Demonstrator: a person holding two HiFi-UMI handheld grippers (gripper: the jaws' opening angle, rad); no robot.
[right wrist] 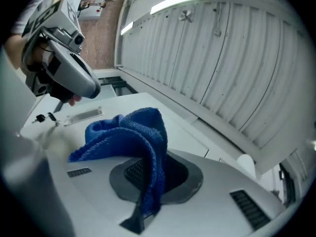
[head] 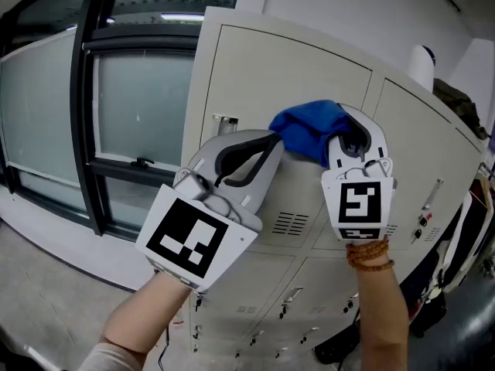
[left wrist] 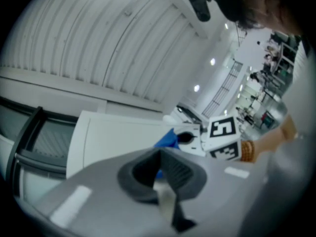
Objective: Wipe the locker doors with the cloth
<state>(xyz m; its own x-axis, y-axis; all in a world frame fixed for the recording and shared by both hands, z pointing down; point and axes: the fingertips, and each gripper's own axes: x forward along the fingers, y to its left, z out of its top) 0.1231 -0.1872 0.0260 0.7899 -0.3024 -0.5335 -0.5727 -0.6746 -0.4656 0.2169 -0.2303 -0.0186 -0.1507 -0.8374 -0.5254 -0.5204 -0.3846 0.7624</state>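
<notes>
A blue cloth (head: 309, 130) is bunched against the upper edge of a pale locker door (head: 294, 76). My right gripper (head: 344, 135) is shut on the cloth and presses it to the door. In the right gripper view the cloth (right wrist: 128, 132) drapes over the jaws of this gripper (right wrist: 148, 177). My left gripper (head: 272, 139) is beside it on the left, shut on nothing, its tip almost at the cloth. In the left gripper view that gripper (left wrist: 162, 169) points at the cloth (left wrist: 168, 139) and the right gripper (left wrist: 217, 137).
A second locker door (head: 418, 145) is to the right, with vented lower doors (head: 290, 222) and small latches below. A latch plate (head: 224, 122) sits left of the cloth. A window with a dark frame (head: 85, 91) stands at the left. Bags (head: 456, 99) lie on the lockers.
</notes>
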